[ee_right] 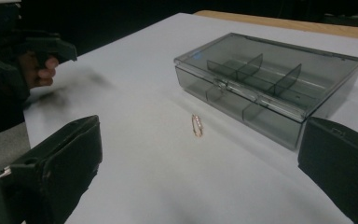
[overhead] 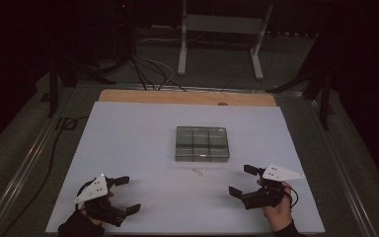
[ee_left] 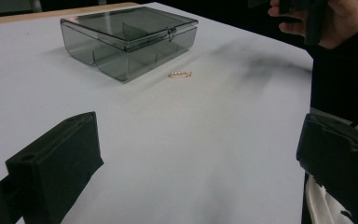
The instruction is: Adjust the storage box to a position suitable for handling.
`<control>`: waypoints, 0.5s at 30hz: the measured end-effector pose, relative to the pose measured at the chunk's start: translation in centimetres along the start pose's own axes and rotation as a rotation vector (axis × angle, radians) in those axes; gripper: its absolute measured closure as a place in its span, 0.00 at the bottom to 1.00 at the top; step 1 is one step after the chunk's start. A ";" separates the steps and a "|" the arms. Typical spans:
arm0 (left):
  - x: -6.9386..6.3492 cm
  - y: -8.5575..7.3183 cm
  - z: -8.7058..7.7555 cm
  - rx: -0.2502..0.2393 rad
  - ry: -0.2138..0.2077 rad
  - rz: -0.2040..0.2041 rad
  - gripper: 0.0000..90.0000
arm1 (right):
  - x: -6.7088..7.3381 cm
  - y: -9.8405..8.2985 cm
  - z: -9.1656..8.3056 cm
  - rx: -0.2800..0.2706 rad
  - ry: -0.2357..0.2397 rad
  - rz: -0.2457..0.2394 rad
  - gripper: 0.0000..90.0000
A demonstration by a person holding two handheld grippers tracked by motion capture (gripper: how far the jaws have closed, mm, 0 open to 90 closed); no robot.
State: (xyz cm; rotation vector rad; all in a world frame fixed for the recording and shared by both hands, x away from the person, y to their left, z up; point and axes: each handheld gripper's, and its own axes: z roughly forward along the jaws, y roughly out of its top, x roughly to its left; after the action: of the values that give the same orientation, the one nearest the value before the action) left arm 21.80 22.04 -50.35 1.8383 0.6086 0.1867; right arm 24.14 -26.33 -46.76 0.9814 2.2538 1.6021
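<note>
Two grippers, left gripper (overhead: 128,194) and right gripper (overhead: 242,180), have jaws wide apart. Tiny ring (ee_right: 197,125) lies flat on the tabletop (overhead: 128,138) beside the closed box (overhead: 201,143). It looks light, hard, slippery; pinch its thin rim.

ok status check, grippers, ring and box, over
Left gripper and right gripper both open, empty, near table edge. Ring flat on the sheet, just in front of the closed clear box, not touching it. Nothing between jaws and ring.
</note>
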 end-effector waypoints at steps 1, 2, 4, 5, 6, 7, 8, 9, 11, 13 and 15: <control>0.0 0.0 0.0 -0.002 0.001 0.000 0.01 | 0.0 0.1 0.1 -0.003 0.000 0.000 0.00; 0.0 0.0 0.0 -0.004 0.001 -0.001 0.01 | 0.1 0.3 0.2 -0.001 -0.002 -0.002 0.00; 0.0 0.0 0.0 -0.003 0.000 -0.001 0.01 | 0.1 0.4 0.3 -0.003 0.000 -0.001 0.00; 0.0 0.0 0.0 0.000 0.000 -0.001 0.01 | 0.1 0.5 0.4 -0.003 0.001 -0.004 0.00; 0.0 0.0 0.0 -0.001 0.000 0.000 0.01 | 0.1 0.5 0.4 -0.003 0.001 -0.004 0.00; 0.0 0.0 0.0 -0.003 -0.002 -0.001 0.01 | 0.2 0.7 0.5 -0.006 0.006 -0.006 0.00; 0.0 0.0 0.0 -0.004 -0.001 -0.001 0.01 | 0.2 0.8 0.6 -0.005 0.005 -0.008 0.00; 0.0 0.0 -0.1 -0.004 0.000 -0.001 0.01 | 0.2 0.8 0.6 -0.005 0.005 -0.008 0.00; 0.0 0.0 -0.1 -0.001 -0.002 -0.001 0.01 | 0.3 1.1 0.8 -0.009 0.009 -0.009 0.00; 0.0 0.0 -0.1 -0.005 -0.002 -0.003 0.01 | 0.3 1.2 0.9 -0.009 0.011 -0.011 0.00; 0.0 0.0 -0.1 -0.004 -0.002 -0.002 0.01 | 0.3 1.4 1.1 -0.008 0.015 -0.014 0.00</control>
State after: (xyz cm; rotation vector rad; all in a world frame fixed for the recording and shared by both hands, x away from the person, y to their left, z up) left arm 21.81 22.10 -50.33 1.8341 0.6083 0.1845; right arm 25.00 -25.06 -45.84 0.9535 2.2567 1.6167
